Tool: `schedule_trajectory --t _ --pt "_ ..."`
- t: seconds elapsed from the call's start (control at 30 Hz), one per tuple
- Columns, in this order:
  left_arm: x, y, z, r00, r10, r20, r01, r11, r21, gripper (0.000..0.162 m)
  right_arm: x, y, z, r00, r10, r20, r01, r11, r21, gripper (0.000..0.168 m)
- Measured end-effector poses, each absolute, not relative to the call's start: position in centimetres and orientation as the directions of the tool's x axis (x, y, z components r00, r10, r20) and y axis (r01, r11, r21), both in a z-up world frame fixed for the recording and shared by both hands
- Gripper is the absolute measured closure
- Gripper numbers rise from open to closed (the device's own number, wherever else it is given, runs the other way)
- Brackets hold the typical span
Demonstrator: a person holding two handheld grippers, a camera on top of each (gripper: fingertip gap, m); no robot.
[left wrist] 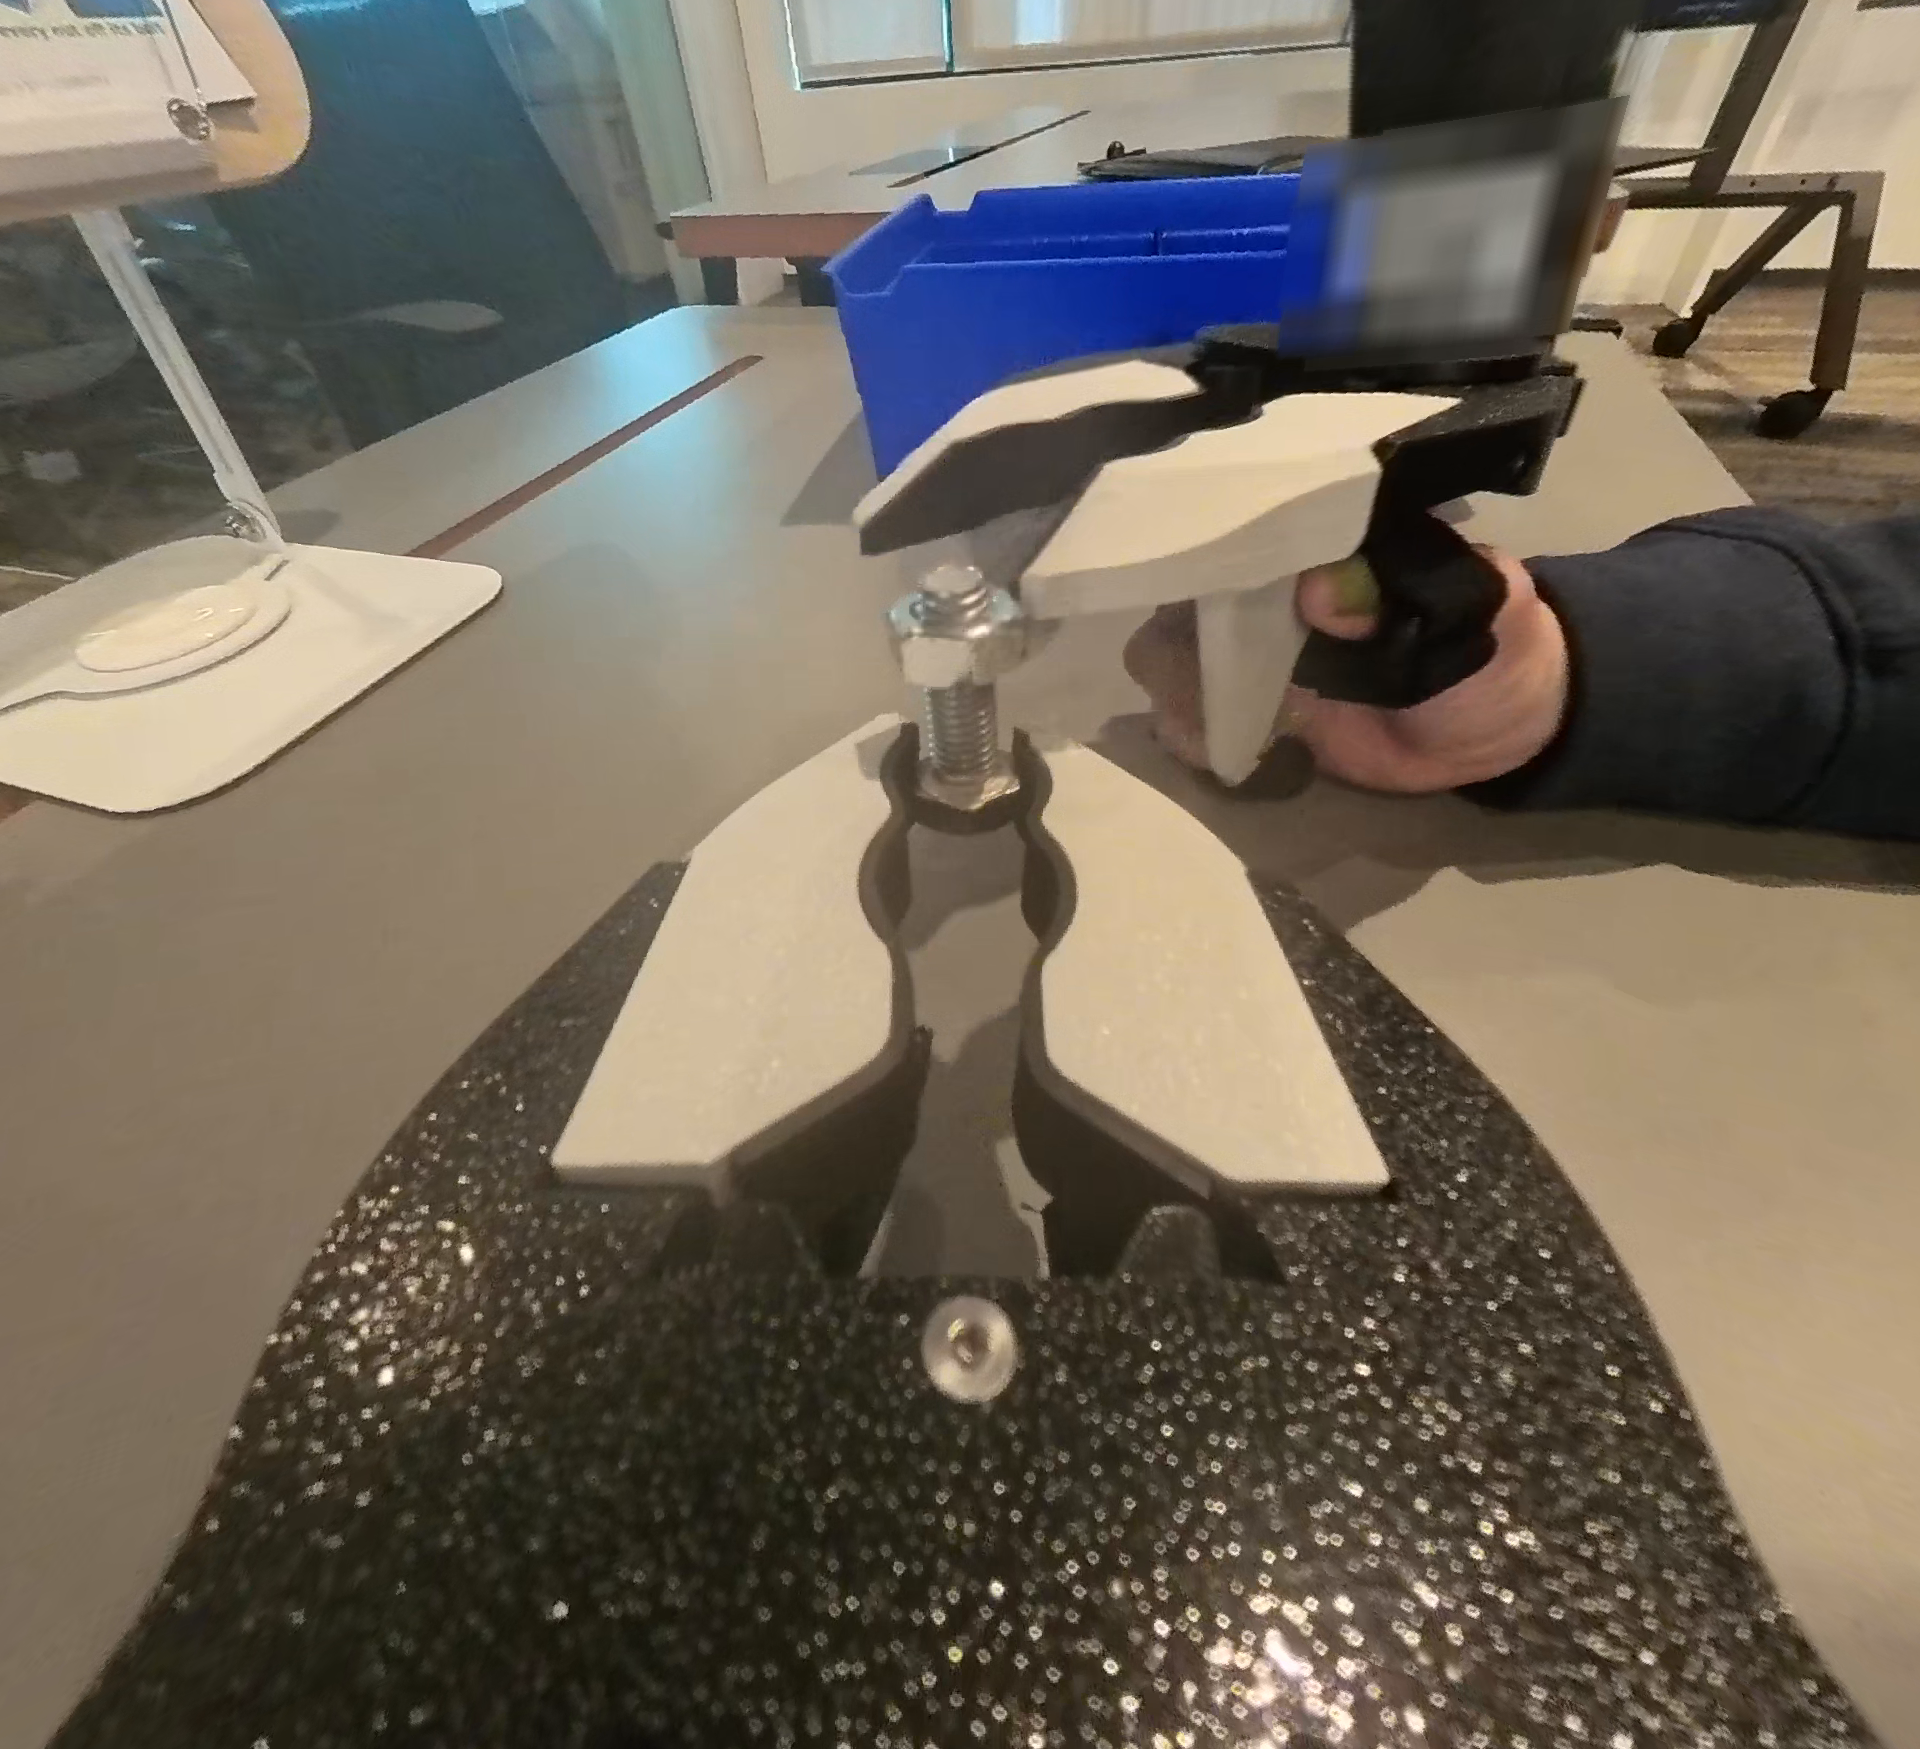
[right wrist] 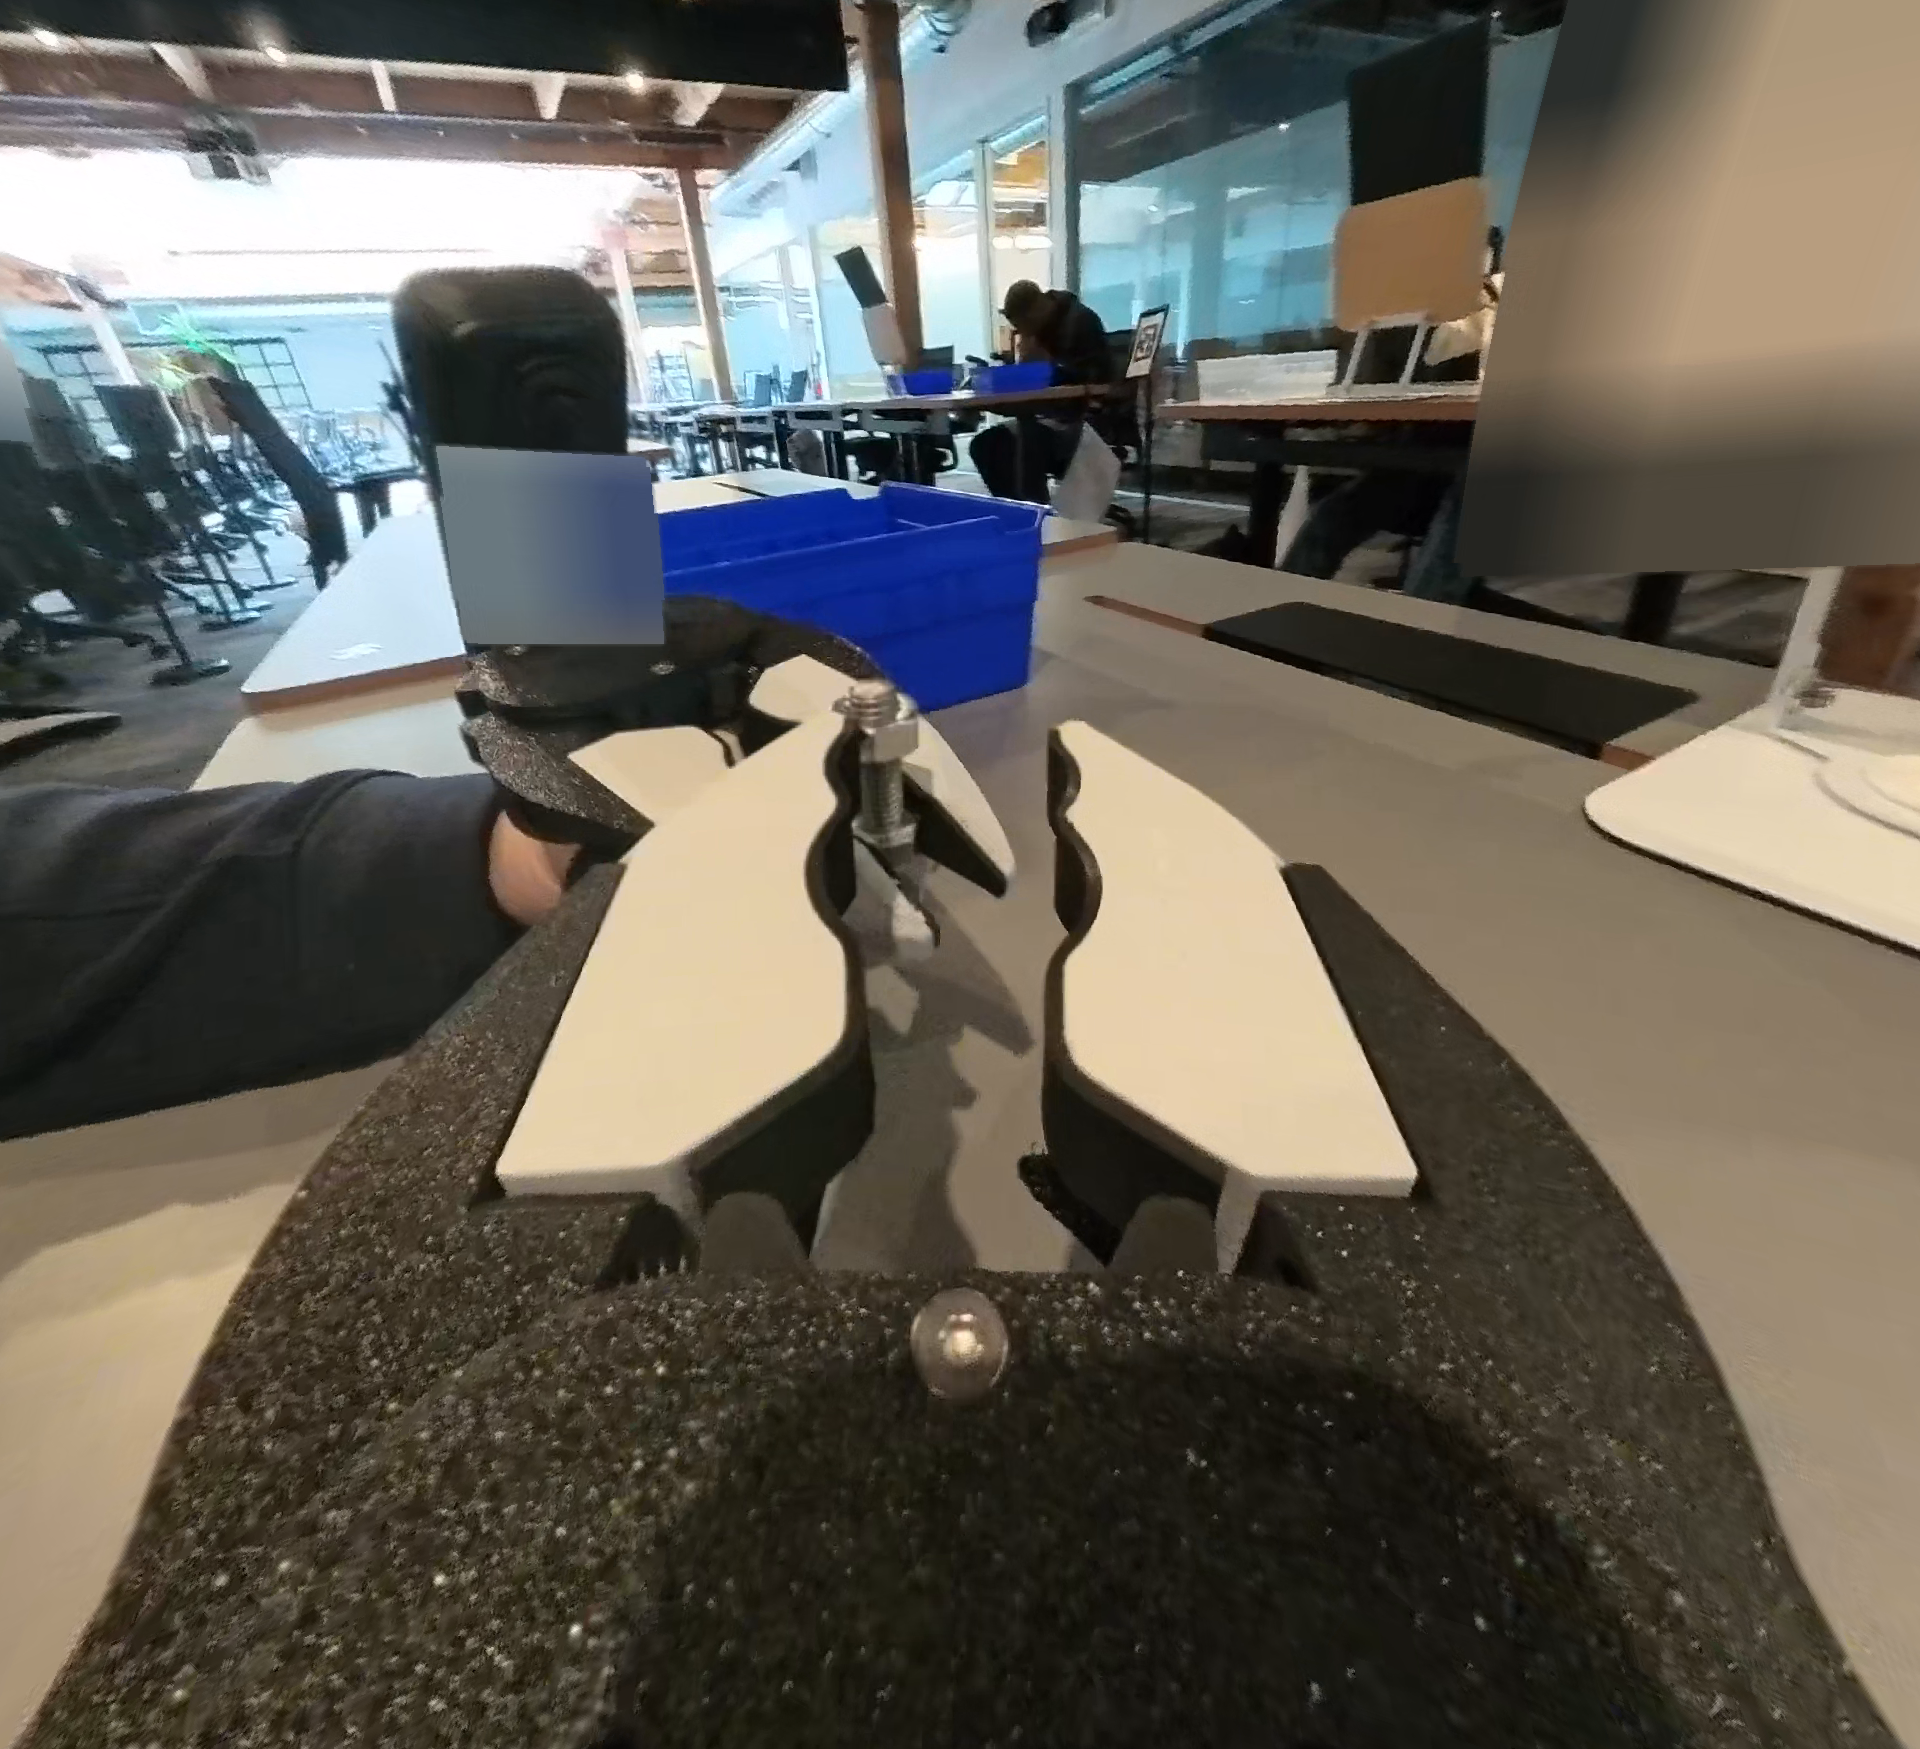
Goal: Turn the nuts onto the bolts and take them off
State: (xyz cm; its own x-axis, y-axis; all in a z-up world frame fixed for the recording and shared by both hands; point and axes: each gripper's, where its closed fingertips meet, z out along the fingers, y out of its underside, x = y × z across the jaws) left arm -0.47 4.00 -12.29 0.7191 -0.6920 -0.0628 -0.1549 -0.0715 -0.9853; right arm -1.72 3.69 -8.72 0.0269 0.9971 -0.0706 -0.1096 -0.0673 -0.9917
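A steel bolt (left wrist: 954, 728) stands upright, and my left gripper (left wrist: 961, 769) is shut on its hex head at the bottom, just above the grey table (left wrist: 416, 868). A steel nut (left wrist: 951, 645) with a washer sits near the top of the threads. My right gripper (left wrist: 966, 556) comes in from the right, tilted, with its fingertips beside and above the nut. In the right wrist view my right gripper (right wrist: 945, 738) is open with a wide gap. The nut (right wrist: 883, 733) is at its left fingertip, not clamped. The left gripper (right wrist: 894, 868) shows beyond, holding the bolt (right wrist: 883, 800).
A blue bin (left wrist: 1039, 317) stands on the table behind the bolt and also shows in the right wrist view (right wrist: 883, 587). A white stand base (left wrist: 208, 660) lies at the left. A black mat (right wrist: 1455, 671) lies farther back. A person's sleeved hand (left wrist: 1455, 691) holds the right gripper. Less than 4 cm separates the two grippers' tips.
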Motion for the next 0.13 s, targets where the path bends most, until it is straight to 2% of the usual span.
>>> schedule_trajectory --t 0.07,0.13 --pt "-0.6 4.0 -12.2 0.720 -0.692 -0.056 -0.144 -0.070 -0.987 0.145 -1.6 4.0 -8.7 0.045 0.996 -0.072 -0.110 -0.066 -0.992 0.134" --pt "-0.6 4.0 -12.1 0.719 -0.693 -0.051 -0.136 -0.068 -0.988 0.145 -1.1 5.4 -9.1 0.138 0.988 -0.067 -0.088 -0.055 -0.995 0.143"
